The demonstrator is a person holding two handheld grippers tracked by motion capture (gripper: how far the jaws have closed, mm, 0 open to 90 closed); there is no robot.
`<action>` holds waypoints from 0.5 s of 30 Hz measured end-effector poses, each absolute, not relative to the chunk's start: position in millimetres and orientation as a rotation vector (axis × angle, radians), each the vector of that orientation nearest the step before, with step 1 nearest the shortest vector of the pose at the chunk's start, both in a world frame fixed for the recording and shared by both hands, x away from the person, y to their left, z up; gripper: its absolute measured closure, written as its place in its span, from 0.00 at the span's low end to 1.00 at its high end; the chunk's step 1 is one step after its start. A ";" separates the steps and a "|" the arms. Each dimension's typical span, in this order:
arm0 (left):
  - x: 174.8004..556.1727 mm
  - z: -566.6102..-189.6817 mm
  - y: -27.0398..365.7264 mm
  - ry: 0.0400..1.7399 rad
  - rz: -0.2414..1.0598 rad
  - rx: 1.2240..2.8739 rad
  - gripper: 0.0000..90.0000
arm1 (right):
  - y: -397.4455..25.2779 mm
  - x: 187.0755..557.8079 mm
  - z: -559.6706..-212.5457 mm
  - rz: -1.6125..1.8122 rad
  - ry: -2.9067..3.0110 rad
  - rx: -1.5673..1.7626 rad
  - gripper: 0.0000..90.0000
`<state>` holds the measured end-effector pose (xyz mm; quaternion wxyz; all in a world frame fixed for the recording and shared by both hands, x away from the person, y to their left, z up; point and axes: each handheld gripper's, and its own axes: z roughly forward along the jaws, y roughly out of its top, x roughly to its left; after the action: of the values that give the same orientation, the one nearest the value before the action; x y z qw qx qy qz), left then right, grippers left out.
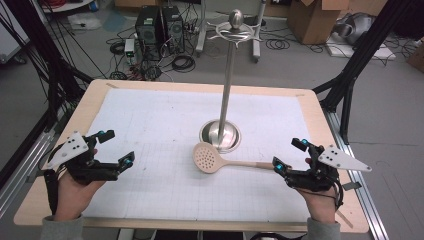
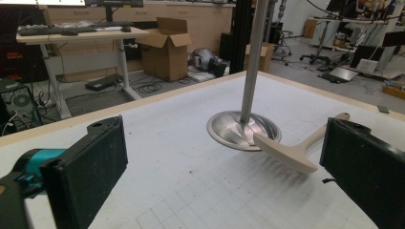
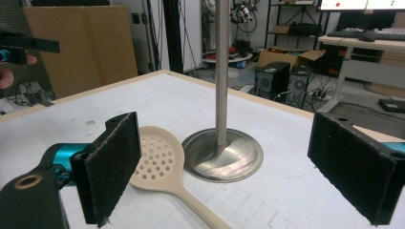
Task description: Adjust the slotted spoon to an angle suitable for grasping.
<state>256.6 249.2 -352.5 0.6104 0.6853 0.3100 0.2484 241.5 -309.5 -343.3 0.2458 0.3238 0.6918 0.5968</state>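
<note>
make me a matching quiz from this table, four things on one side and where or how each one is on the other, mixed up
Things:
1. slotted spoon
2. metal stand
3. left tool
4. right tool

States:
A. upright, round base on the mat
B. open, near the table's left edge
C. lying flat, head against the stand's base
D. open, at the spoon's handle end

Pairs: 1-C, 2-A, 3-B, 4-D

Both hands hover low over the worktop's (image 1: 150,105) near edge, left claw (image 1: 116,148) and right claw (image 1: 290,154) gaping wide, each pointing inward.
</note>
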 end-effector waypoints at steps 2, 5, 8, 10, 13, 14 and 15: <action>257.1 -353.1 248.9 0.721 0.574 1.584 0.03 | -307.1 242.7 -344.6 1.626 1.900 0.891 0.15; 257.7 -354.4 248.0 0.720 0.566 1.589 0.03 | -302.2 245.0 -347.0 1.621 1.926 0.894 0.18; 258.1 -355.7 247.1 0.723 0.563 1.593 0.03 | -299.5 246.6 -348.7 1.616 1.935 0.902 0.25; 258.6 -357.1 246.7 0.727 0.562 1.600 0.03 | -296.4 248.2 -351.9 1.610 1.948 0.895 0.33; 258.6 -359.2 247.1 0.737 0.562 1.603 0.03 | -289.9 249.7 -357.2 1.559 1.985 0.889 0.56; 258.6 -359.2 247.1 0.737 0.562 1.603 0.03 | -289.9 249.7 -357.2 1.559 1.985 0.889 0.56; 257.8 -360.1 247.3 0.740 0.561 1.602 0.03 | -287.3 250.4 -360.4 1.529 2.004 0.887 0.69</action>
<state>257.8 247.3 -360.1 0.6011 0.6914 0.3195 0.2419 250.4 -287.3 -360.4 0.2326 0.3229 0.7294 0.5564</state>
